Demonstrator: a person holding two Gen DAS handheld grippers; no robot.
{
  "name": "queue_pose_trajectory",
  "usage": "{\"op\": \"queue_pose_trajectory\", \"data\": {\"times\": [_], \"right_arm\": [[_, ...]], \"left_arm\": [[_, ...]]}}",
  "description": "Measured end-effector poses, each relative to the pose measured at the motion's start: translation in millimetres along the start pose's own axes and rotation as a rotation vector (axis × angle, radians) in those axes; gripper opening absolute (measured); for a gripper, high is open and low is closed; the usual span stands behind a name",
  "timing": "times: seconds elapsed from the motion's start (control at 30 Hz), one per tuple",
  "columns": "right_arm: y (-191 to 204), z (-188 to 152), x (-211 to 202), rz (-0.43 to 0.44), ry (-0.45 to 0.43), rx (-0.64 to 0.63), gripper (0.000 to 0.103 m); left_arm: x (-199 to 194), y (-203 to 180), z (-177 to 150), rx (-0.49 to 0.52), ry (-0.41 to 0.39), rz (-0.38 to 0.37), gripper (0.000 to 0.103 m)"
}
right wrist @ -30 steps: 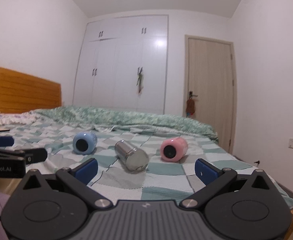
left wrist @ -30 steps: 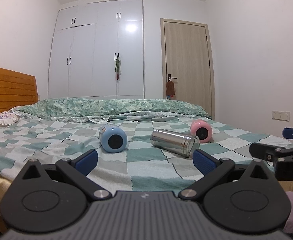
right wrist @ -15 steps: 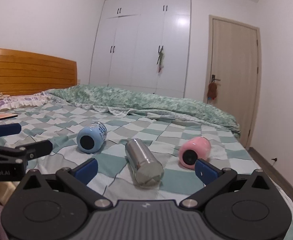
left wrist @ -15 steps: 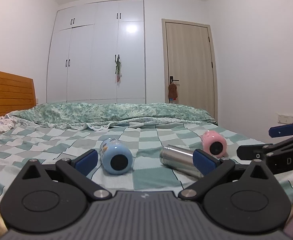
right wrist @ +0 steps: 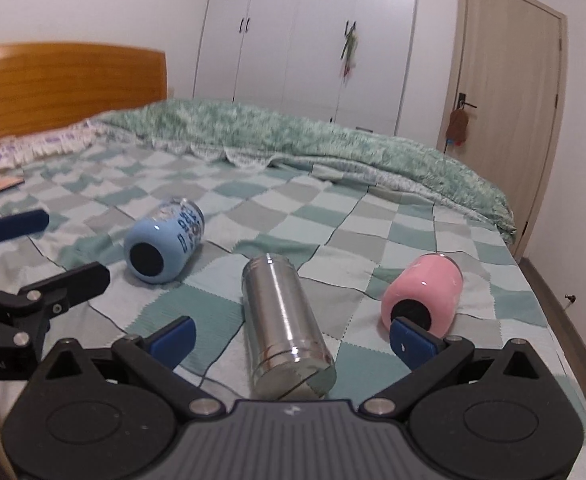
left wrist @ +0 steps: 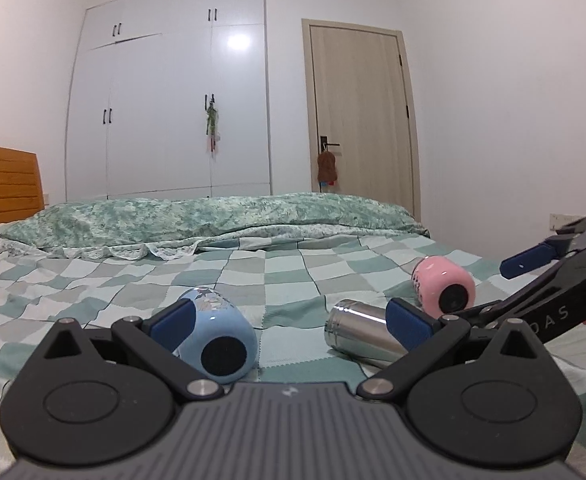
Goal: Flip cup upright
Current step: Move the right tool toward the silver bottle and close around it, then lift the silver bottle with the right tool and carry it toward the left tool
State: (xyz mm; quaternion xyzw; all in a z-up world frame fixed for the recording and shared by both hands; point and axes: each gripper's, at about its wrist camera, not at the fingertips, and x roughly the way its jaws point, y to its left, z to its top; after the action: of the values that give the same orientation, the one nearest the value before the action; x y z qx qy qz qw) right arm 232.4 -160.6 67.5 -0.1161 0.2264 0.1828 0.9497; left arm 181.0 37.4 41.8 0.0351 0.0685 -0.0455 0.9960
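Cups lie on their sides on the bed (right wrist: 373, 216), three in a row: a blue cup (right wrist: 163, 246) at the left, a steel tumbler (right wrist: 285, 324) in the middle and a pink cup (right wrist: 423, 294) at the right, each well apart from its neighbour. None stands upright yet.

Compared with half a second ago, both grippers have moved forward and lower toward the row. In the left wrist view the blue cup (left wrist: 217, 340) now looms large just beyond the left gripper (left wrist: 289, 320), its dark base turned to the camera, beside the left finger rather than between the two. In the right wrist view the right gripper (right wrist: 291, 340) has closed in on the steel tumbler, whose near end now sits between its spread fingers, while the pink cup's base shows just behind the right finger. Both pairs of fingers are released and hold nothing. I judge this as the approach: the left gripper seems headed for the blue cup, the right for the tumbler or pink cup, and no grasp has started.

The bed wears a green, grey and white checked cover, soft and slightly rumpled, so a stood-up cup may wobble. A rolled green quilt (left wrist: 213, 220) lies along the far edge. Beyond stand white wardrobes (left wrist: 169, 100), a pale wooden door (left wrist: 359, 120) to the right, and an orange wooden headboard (right wrist: 65, 84) at the left.
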Motion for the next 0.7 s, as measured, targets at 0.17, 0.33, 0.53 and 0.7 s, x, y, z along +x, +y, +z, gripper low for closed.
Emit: {"op": "queue_pose_trajectory", "data": {"times": [0.17,0.33,0.53,0.7], "right_arm": [[4.2,14.1,43.2,0.009,0.101,-0.046,0.103],[3.3,26.2,94.6,0.007,0.205,-0.069,0.103],[1.3,27.4,136.3,0.04,0.321,-0.025,0.094],[-2.3,18.4,125.6,0.123,0.327,0.016,0.062]], "left_arm": [[26.2,12.8,-3.3,0.024,0.033,0.018,0.103],[47.0,27.4,-9.1,-0.01,0.097,0.014,0.103],[57.2,36.8,-13.5,-0.056,0.145,-0.025,0.103],[45.9,31.9,-9.4,-0.038,0.12,-0.023,0.103]]}}
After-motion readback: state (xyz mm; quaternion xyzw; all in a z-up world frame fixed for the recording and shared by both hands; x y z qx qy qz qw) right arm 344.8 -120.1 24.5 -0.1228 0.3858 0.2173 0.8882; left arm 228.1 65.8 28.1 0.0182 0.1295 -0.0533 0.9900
